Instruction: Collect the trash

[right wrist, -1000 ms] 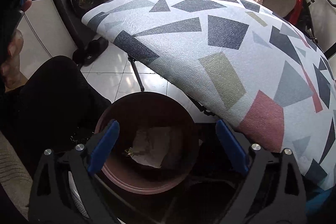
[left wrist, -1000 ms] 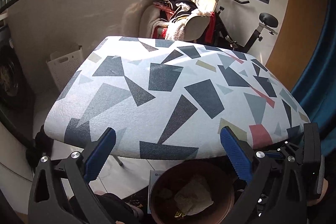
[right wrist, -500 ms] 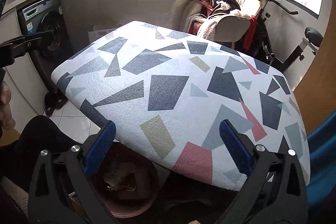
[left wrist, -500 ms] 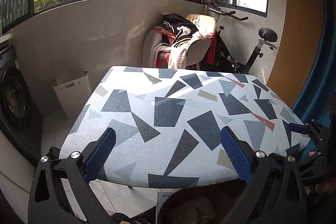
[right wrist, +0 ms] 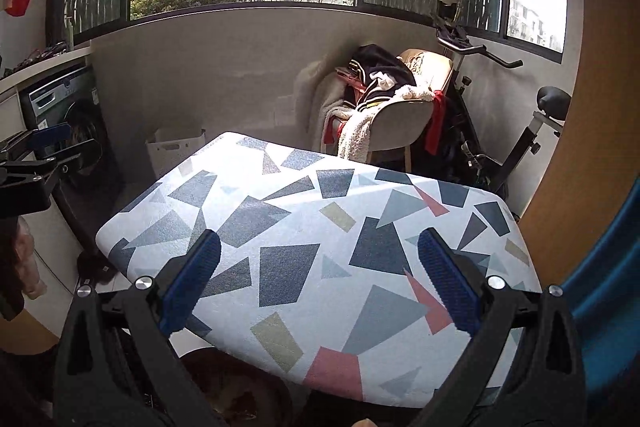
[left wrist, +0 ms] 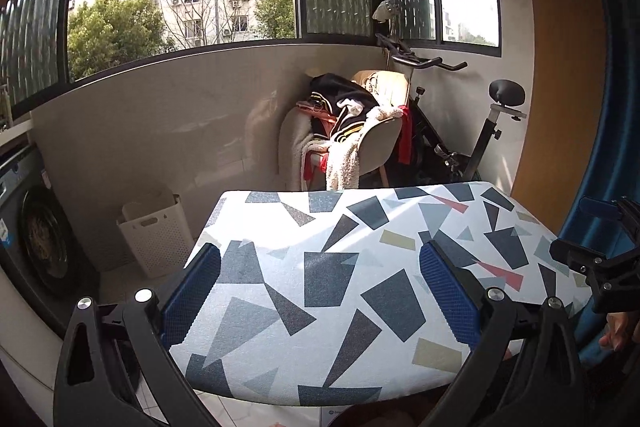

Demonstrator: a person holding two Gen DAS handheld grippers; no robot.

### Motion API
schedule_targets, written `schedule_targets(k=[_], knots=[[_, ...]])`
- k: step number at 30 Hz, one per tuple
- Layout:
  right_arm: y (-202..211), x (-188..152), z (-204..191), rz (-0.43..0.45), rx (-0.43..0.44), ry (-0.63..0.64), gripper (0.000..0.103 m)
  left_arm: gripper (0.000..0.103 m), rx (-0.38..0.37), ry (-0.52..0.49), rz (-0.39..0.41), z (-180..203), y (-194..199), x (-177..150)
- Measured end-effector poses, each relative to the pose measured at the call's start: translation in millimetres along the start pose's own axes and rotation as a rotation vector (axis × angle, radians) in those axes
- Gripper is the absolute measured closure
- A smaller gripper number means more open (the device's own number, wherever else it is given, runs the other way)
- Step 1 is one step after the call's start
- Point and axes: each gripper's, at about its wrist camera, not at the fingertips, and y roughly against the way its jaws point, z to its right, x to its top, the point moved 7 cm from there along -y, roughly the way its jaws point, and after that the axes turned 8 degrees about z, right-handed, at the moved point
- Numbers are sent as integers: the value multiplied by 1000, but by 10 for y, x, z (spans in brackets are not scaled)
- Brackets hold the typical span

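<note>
A brown round bin [right wrist: 248,379] stands on the floor under the near edge of the patterned table [left wrist: 320,247]; in the right wrist view only its far rim shows, with a pale scrap dimly seen inside. My left gripper [left wrist: 320,291] is open above the table's near edge, nothing between its blue pads. The right gripper [right wrist: 320,283] is open too, over the table's near right part, and holds nothing. Each gripper appears in the other's view: the right gripper [left wrist: 580,227] at the right edge, the left gripper [right wrist: 60,141] at the left edge.
A white laundry basket [left wrist: 154,231] and a washing machine [left wrist: 36,239] stand to the left. Behind the table are a chair piled with clothes [left wrist: 352,131] and an exercise bike [left wrist: 472,131]. A blue curtain [left wrist: 600,147] hangs at the right.
Both grippers have risen and tilted up from looking down into the bin to looking across the tabletop. The bin has slipped almost out of view under the table edge.
</note>
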Motion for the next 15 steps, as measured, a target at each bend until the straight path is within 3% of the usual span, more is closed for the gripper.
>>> schedule_targets(k=[15], knots=[[56, 43, -6, 10, 6, -24, 6, 6, -12, -32, -2, 105, 90, 64]])
